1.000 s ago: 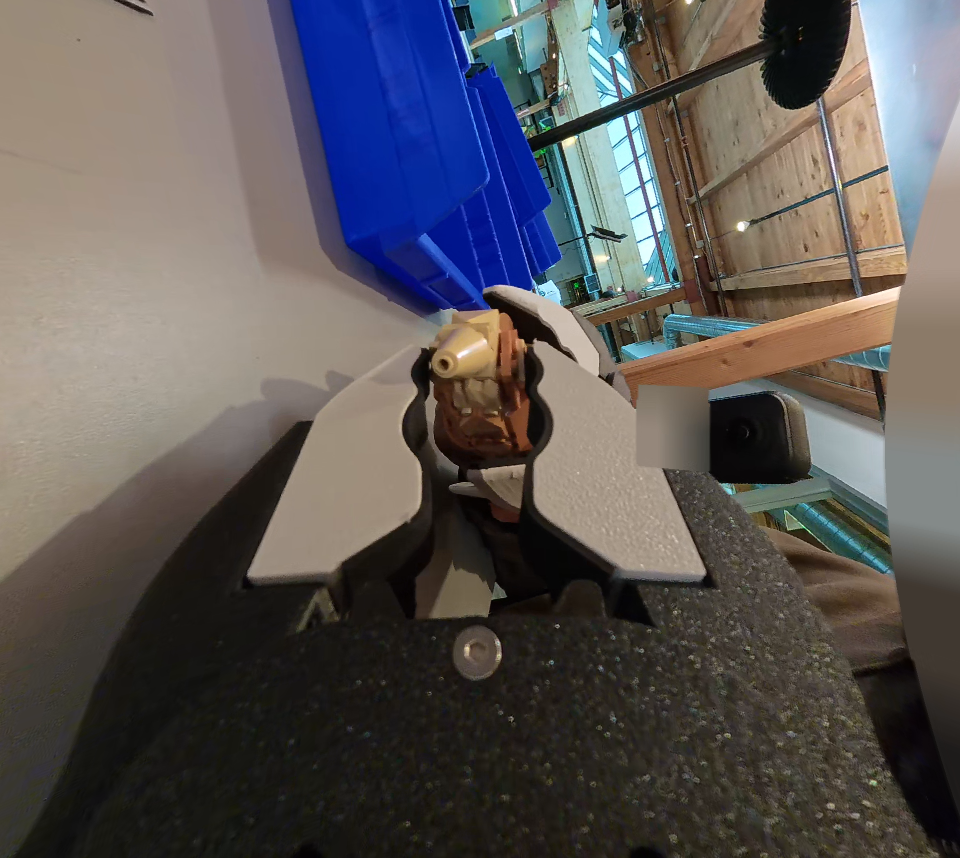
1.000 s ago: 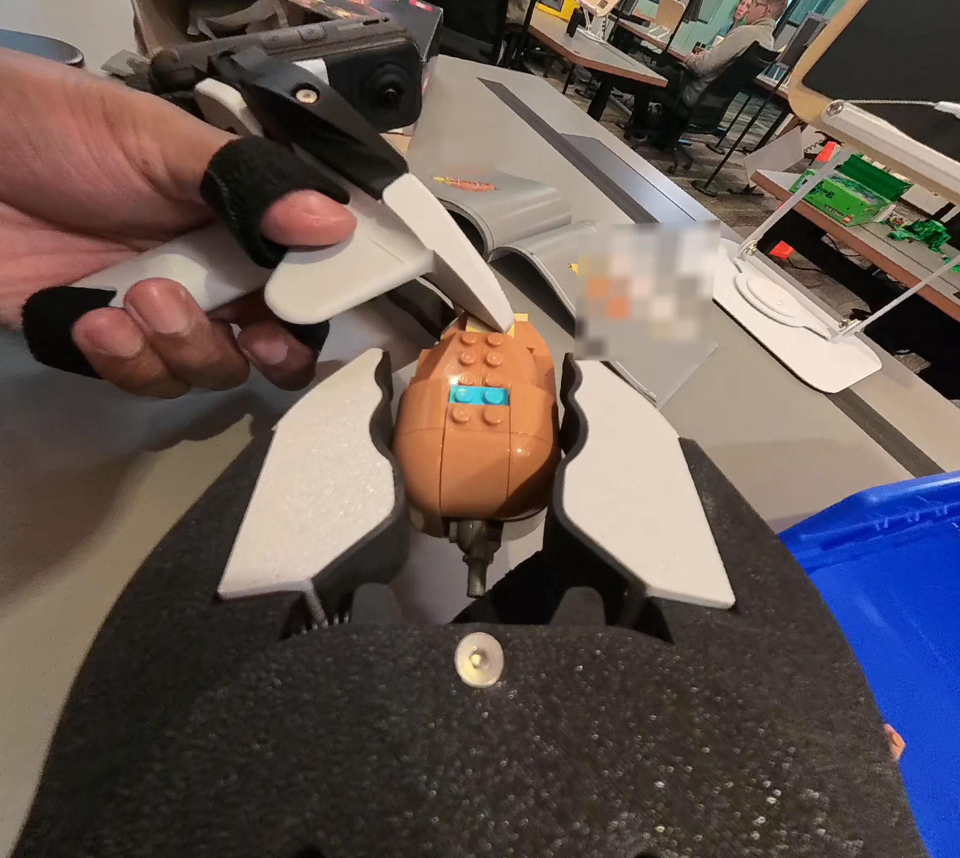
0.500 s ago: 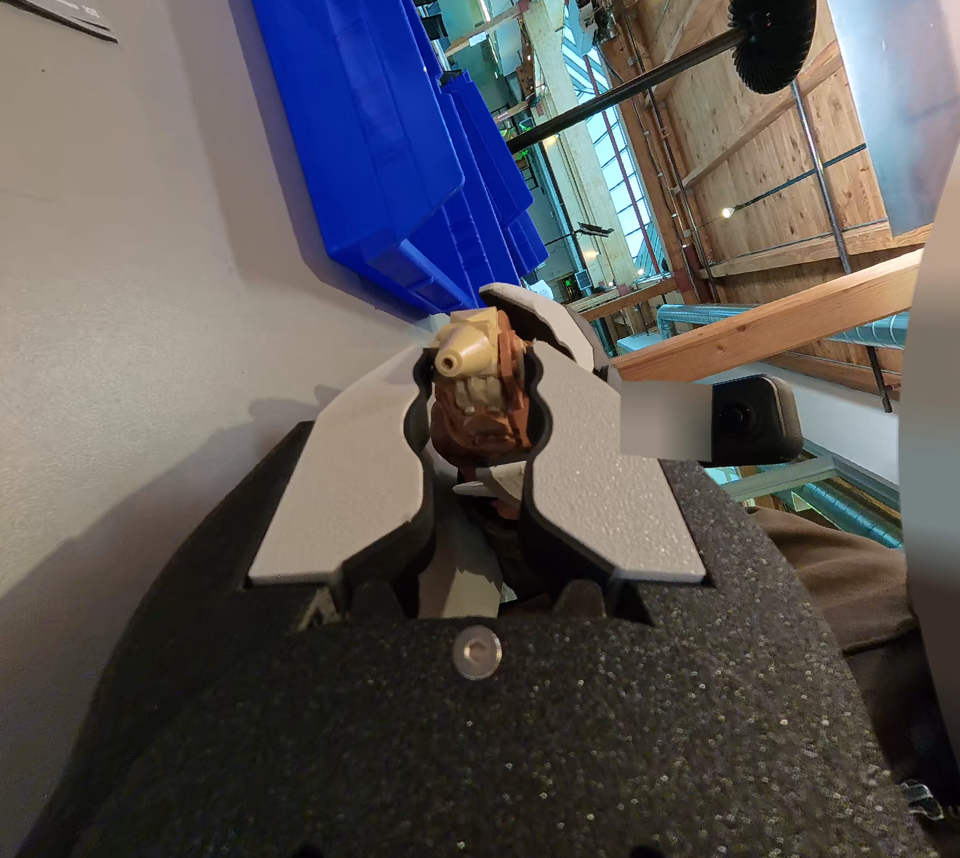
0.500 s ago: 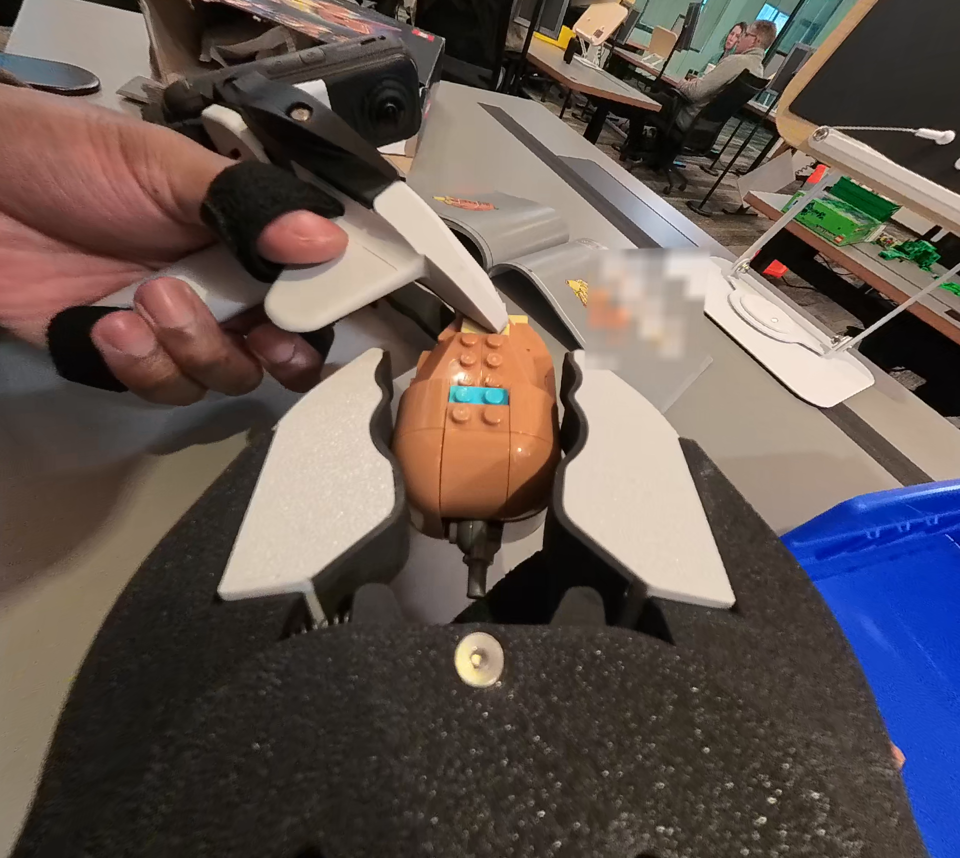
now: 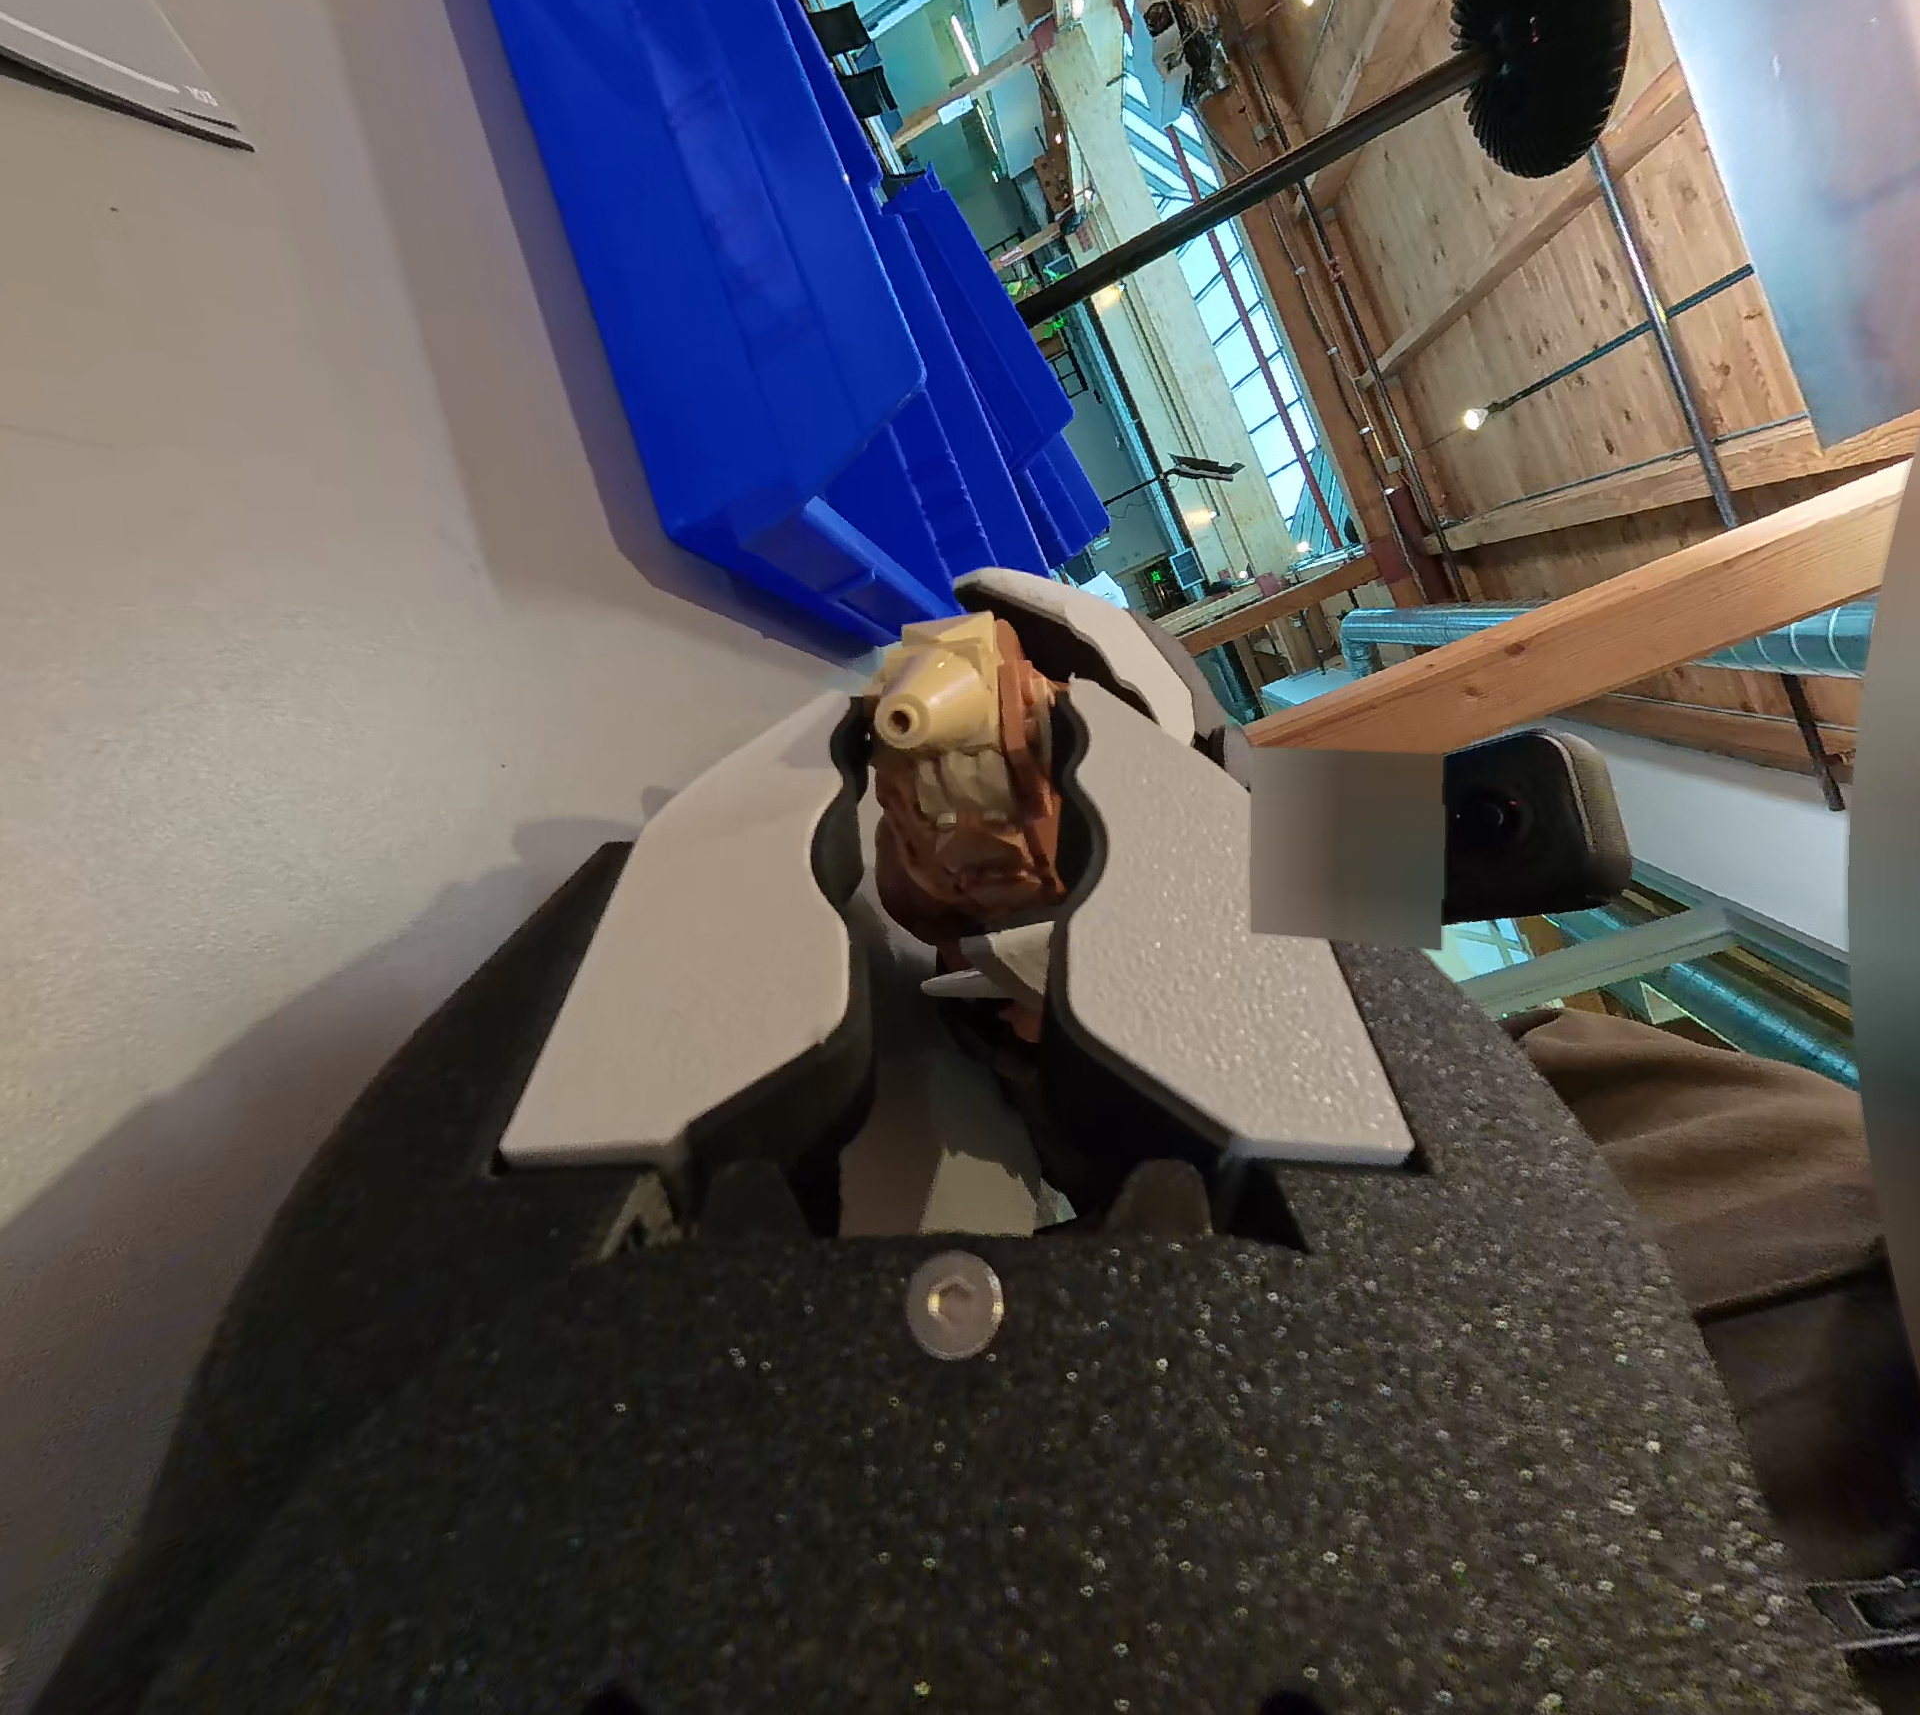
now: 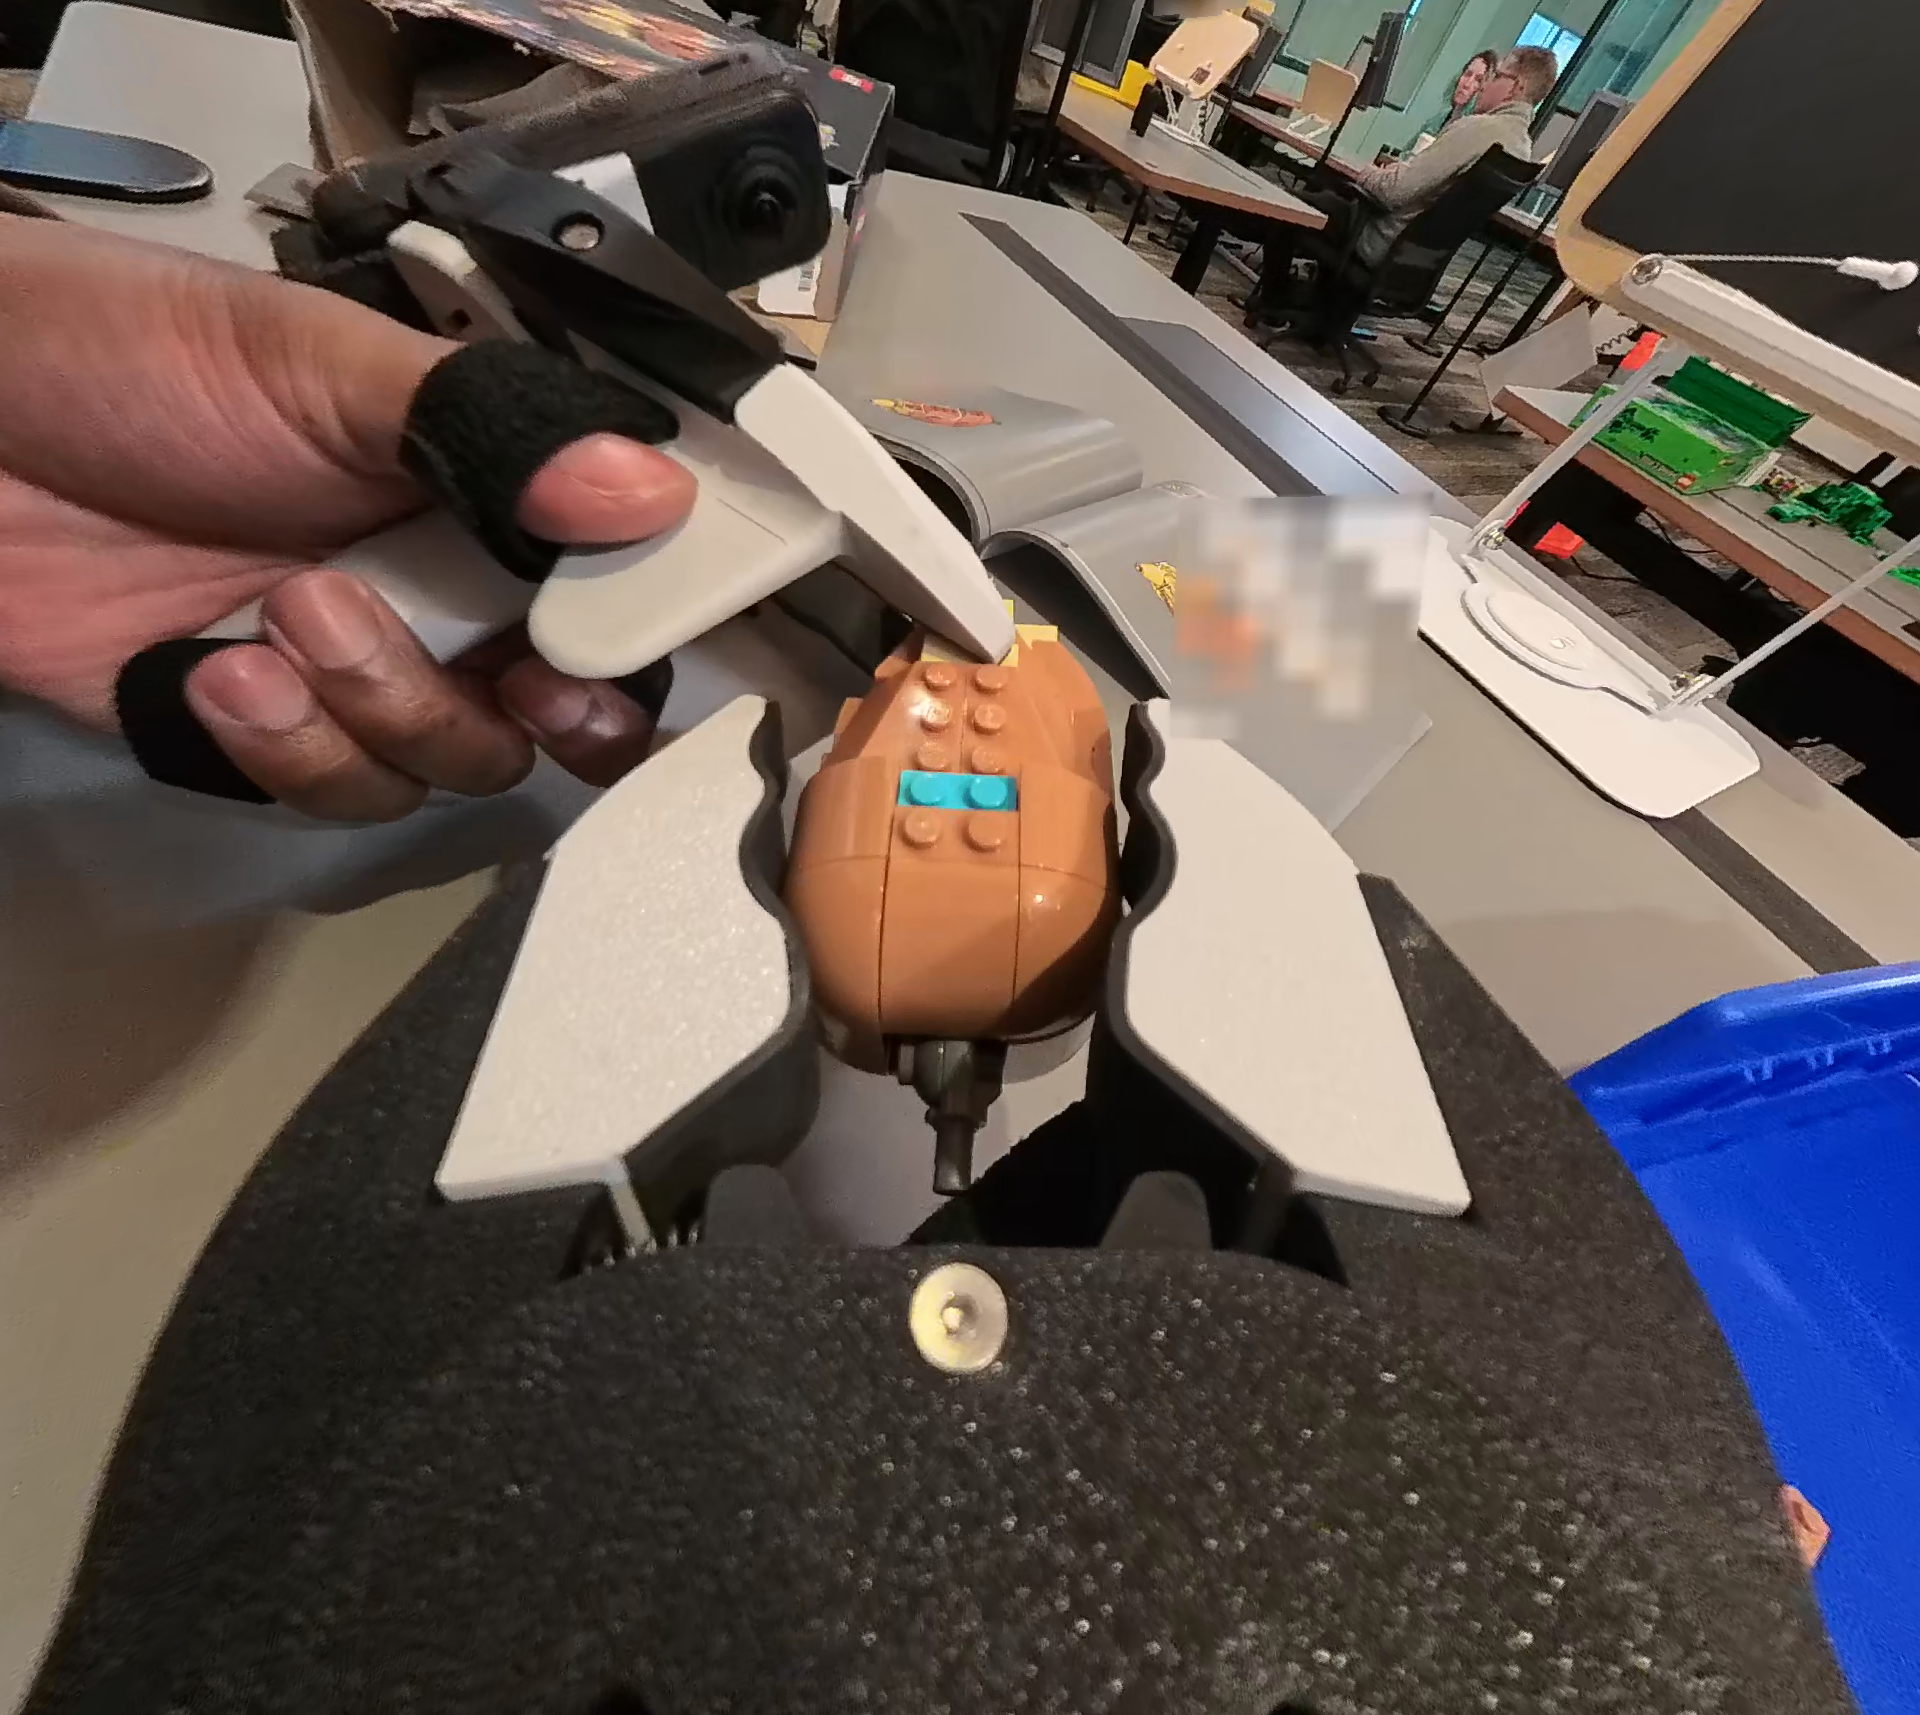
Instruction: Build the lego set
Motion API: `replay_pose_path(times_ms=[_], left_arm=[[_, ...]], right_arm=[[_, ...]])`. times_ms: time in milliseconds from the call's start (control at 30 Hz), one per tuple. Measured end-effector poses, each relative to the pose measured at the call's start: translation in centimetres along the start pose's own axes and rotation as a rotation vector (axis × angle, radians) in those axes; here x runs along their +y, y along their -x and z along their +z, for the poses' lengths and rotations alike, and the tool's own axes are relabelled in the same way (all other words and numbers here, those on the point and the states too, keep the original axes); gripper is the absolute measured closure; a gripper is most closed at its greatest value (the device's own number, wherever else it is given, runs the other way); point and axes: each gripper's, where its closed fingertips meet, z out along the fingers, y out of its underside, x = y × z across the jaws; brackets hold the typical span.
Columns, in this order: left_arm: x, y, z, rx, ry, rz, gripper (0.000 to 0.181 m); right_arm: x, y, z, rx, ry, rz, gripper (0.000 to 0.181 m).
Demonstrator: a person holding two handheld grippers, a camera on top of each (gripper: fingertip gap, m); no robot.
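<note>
While I read both wrist views together, my right hand-held gripper [image 6: 951,844] has its two grey fingers [image 6: 644,969] closed against the flanks of a rounded orange-brown lego body [image 6: 951,886], which sits between the notched inner edges, studs up, clear of the grey worktop [image 6: 1558,886]. A turquoise plate [image 6: 958,790] lies across the studded top, and a dark grey peg [image 6: 951,1115] hangs from the underside. My left hand-held gripper [image 6: 977,642] reaches in from the left, carried by a hand [image 6: 260,502] wearing black finger sleeves; its pale tip touches the far end of the body, next to a small yellow piece [image 6: 1034,639]. In the left wrist view, my left hand-held gripper [image 5: 961,792] is narrowed around the dark brown and tan end of the build [image 5: 966,824], with a tan cone [image 5: 925,709] pointing toward the camera. I cannot tell how firmly those fingers bear on it. Blue bins [image 5: 707,231] stand on the worktop beyond. In the right wrist view, an open booklet [image 6: 1039,481] lies behind the build, a printed cardboard box [image 6: 499,34] is farther back, and a blue bin [image 6: 1766,1250] is at lower right.
</note>
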Motion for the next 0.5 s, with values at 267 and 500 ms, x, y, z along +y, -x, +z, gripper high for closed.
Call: replay_pose_path(times_ms=[267, 500], left_arm=[[-0.02, 0.21, 0.03, -0.009, -0.007, 0.01, 0.147], [0.0, 0.31, 0.07, -0.007, -0.01, -0.006, 0.147]], right_arm=[[0.25, -0.01, 0.12, -0.001, 0.01, 0.003, 0.118], [0.29, 0.02, 0.19, -0.003, 0.01, 0.006, 0.118]])
